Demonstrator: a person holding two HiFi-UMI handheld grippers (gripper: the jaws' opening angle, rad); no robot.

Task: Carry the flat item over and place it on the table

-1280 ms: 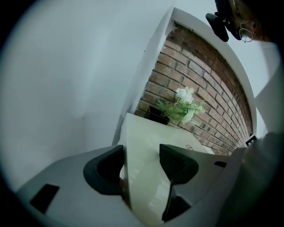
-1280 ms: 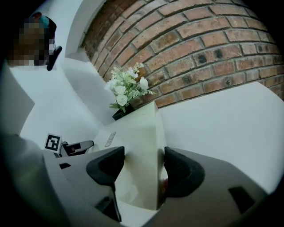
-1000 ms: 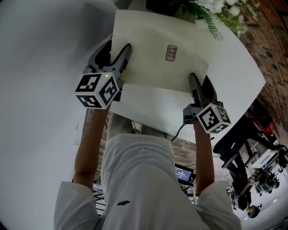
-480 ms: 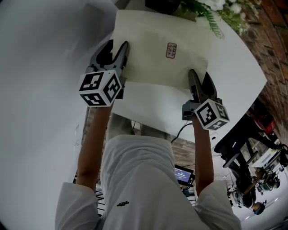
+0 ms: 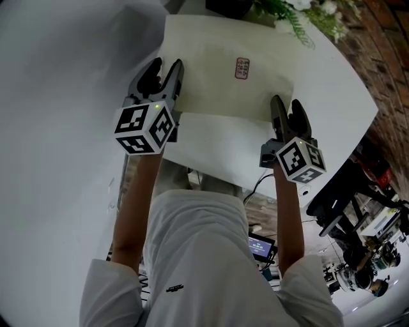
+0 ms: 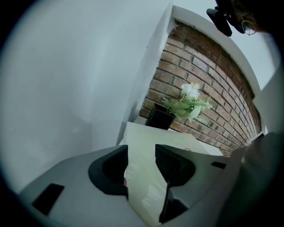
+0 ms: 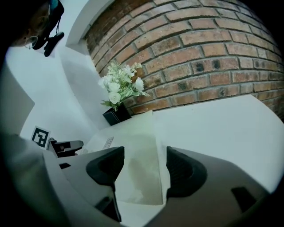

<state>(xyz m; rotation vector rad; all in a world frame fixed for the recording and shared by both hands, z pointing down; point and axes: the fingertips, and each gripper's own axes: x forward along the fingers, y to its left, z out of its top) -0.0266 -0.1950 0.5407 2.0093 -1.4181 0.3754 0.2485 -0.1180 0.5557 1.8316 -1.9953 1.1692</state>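
Observation:
A cream flat sheet (image 5: 223,83) with a small red stamp (image 5: 242,67) lies on the white table (image 5: 332,108). My left gripper (image 5: 165,64) sits at the sheet's left edge. Its jaws are closing a little, and the sheet (image 6: 146,177) runs between them without being pinched. My right gripper (image 5: 285,101) is at the sheet's near right corner. Its jaws stand apart above that corner of the sheet (image 7: 137,168), with nothing pressed between the pads.
A white-flowered plant (image 5: 300,16) in a black pot (image 6: 159,117) stands at the table's far end, against a brick wall (image 7: 213,53). A white wall (image 5: 57,96) runs along the left. Stands and gear (image 5: 358,230) crowd the floor at the right.
The left gripper's jaws have narrowed, and its cube has shifted slightly right. The sheet and the right gripper are about where they were.

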